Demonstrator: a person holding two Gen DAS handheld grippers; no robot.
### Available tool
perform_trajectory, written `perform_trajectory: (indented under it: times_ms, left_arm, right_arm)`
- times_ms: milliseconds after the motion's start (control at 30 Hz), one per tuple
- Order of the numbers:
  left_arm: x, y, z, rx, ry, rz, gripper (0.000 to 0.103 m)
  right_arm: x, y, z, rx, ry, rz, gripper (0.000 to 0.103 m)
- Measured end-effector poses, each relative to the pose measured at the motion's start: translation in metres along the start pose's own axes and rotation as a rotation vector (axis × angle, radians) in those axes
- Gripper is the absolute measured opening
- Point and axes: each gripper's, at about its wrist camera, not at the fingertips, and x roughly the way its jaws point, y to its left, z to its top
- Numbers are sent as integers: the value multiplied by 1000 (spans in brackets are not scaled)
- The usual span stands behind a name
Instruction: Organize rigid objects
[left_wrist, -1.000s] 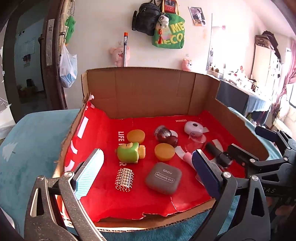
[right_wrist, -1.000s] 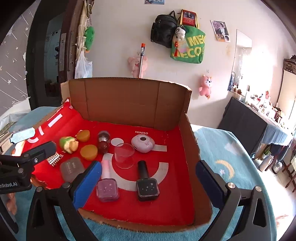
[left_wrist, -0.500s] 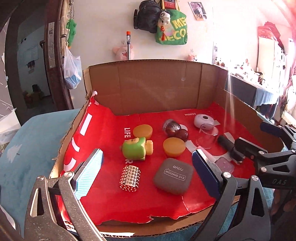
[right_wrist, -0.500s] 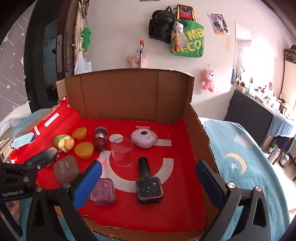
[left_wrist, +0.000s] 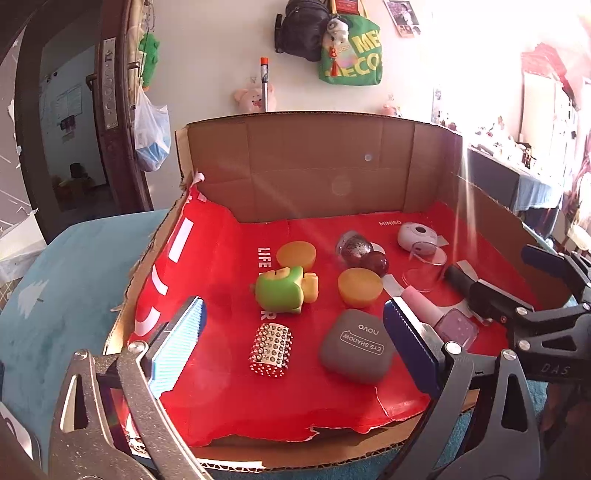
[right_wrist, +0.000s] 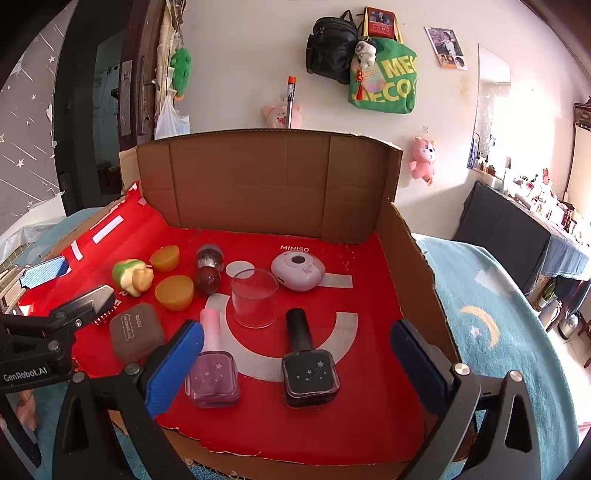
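Red-lined cardboard box ahead, both claws wide and empty: right gripper lined up squarely over black bottle near front edge, left gripper clear.

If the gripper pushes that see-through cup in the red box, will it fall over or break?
The clear cup stands upright and looks about as wide as it is tall, so a low push would probably slide it rather than tip it. It looks smooth, so the fingers might slip. Glass or plastic cannot be told, so treat it as breakable. The purple case sits close behind it.
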Motion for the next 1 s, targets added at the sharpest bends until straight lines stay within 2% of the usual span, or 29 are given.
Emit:
perform_trajectory:
  times_ms: [500,1000]
  left_arm:
    - [9,1,-2,-4,56,0,98]
    - [10,2,-2,-5,58,-1,98]
  right_arm:
    - [3,0,0,2,13,-6,103]
    - [4,1,0,-1,15,-3,103]
